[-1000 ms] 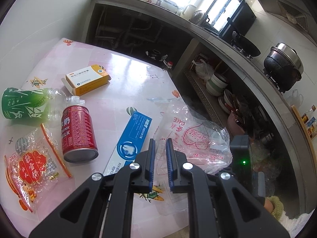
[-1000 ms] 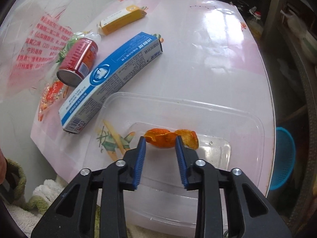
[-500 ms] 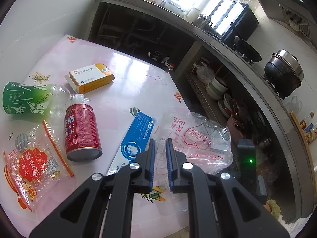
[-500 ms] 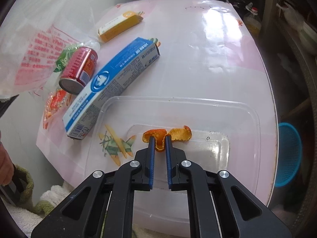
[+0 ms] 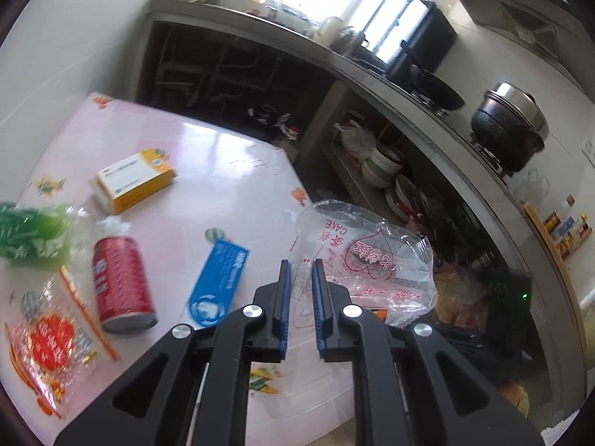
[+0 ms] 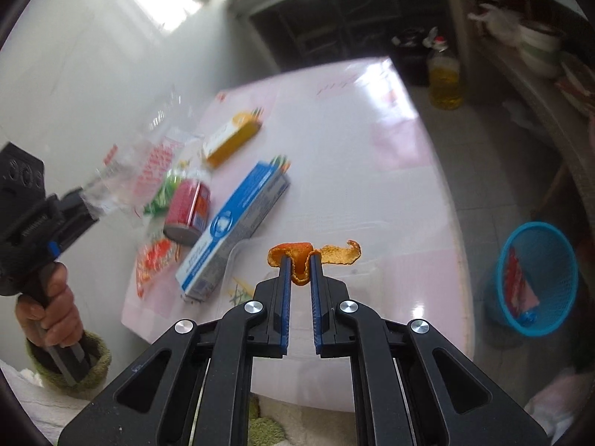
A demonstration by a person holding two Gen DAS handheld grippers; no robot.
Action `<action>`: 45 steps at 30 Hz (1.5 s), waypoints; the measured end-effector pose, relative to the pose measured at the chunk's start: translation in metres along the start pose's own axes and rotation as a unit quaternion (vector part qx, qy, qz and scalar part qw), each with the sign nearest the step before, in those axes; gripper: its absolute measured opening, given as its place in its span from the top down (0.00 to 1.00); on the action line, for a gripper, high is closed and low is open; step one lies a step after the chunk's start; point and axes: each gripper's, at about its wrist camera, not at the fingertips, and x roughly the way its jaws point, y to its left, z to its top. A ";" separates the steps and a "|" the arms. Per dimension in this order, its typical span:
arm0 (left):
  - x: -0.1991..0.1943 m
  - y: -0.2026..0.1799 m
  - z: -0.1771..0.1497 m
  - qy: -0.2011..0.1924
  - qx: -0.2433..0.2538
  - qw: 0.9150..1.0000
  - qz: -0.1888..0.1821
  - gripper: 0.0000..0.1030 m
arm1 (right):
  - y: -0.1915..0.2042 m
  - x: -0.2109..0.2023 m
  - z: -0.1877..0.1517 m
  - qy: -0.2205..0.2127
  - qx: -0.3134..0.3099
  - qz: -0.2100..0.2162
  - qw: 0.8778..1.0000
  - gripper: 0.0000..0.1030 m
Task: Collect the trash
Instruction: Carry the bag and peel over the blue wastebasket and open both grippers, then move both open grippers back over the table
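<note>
With the left gripper (image 5: pixel 298 273) clenched on the clear plastic bag (image 5: pixel 372 260), the right gripper (image 6: pixel 297 265) grasps 1 orange peel (image 6: pixel 297 256), which next needs carrying into that bag's mouth.

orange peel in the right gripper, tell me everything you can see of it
The orange peel is a curled, ragged strip, bright orange on its outer skin and paler, yellowish and dry-looking on the inside. One folded lobe is pinched between the blue pads of the right gripper, which is shut on it; a thinner tail curls out to the right, hanging free. It is held in the air above the pink table, touching nothing but the pads.
</note>
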 end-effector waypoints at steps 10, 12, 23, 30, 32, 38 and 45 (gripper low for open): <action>0.105 -0.110 0.033 0.112 0.101 0.985 -0.081 0.90 | -0.142 -0.098 -0.032 -0.105 0.191 -0.105 0.970 0.91; 0.141 -0.140 0.031 0.147 0.132 0.978 -0.074 0.90 | -0.167 -0.101 -0.047 -0.107 0.225 -0.114 0.962 0.91; 0.333 -0.259 -0.024 0.290 0.287 0.913 0.009 0.89 | -0.274 -0.047 -0.096 -0.078 0.352 -0.143 0.922 0.91; 0.430 -0.305 -0.057 0.327 0.306 0.893 0.026 0.78 | -0.332 -0.001 -0.084 -0.074 0.371 -0.169 0.910 0.79; 0.444 -0.307 -0.055 0.331 0.278 0.901 0.030 0.65 | -0.350 0.015 -0.085 -0.067 0.380 -0.176 0.906 0.56; 0.425 -0.306 -0.038 0.315 0.247 0.916 0.004 0.59 | -0.358 0.024 -0.106 -0.075 0.416 -0.163 0.891 0.53; 0.354 -0.283 -0.006 0.297 0.201 0.932 -0.057 0.57 | -0.327 0.004 -0.118 -0.080 0.404 -0.167 0.896 0.53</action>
